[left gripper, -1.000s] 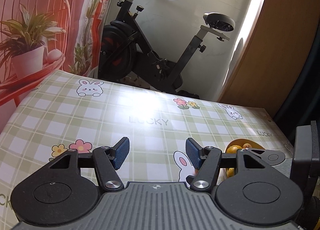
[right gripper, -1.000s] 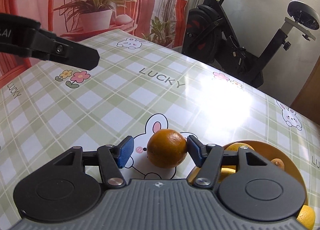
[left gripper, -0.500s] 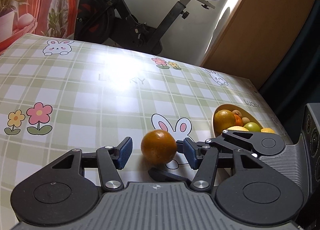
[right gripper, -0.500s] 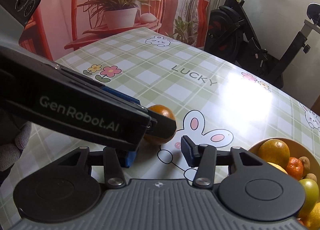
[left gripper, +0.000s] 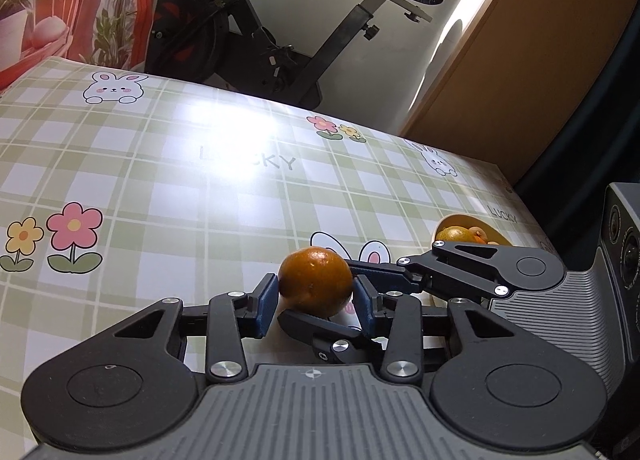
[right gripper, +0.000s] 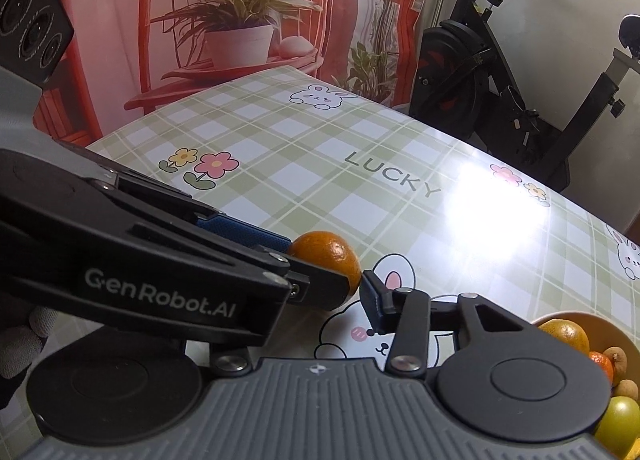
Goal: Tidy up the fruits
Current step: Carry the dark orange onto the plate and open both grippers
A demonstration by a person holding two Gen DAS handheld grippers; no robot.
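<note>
The left tongs (left gripper: 316,302) are closed on an orange (left gripper: 316,286), a blue pad (left gripper: 267,302) pressed to each side of it. The right tongs (left gripper: 340,300) stand spread wider than the fruit and hold nothing; one finger passes under the near side of the orange, the other reaches past its right flank, its blue pad (right gripper: 374,300) just beside the peel. In the right wrist view the left tongs cross from the left and hide the orange's near half, so whether that pad touches I cannot tell.

The orange (right gripper: 332,258) sits low over the worktop (left gripper: 168,188), at the near middle, above a printed rabbit. It is nearly round, a little flattened, its wider axis running left to right between the pads, so it points no particular way. The peel is deep orange, pitted and glossy, with a bright highlight on top and a darker blotch low on the near face.

To the right, a yellow bowl (right gripper: 608,340) holds more fruit: a large orange, a small tangerine, a green one, brown longans. A gloved hand (right gripper: 24,344) shows at the left edge. An exercise bike (left gripper: 256,28) stands beyond the far edge.
</note>
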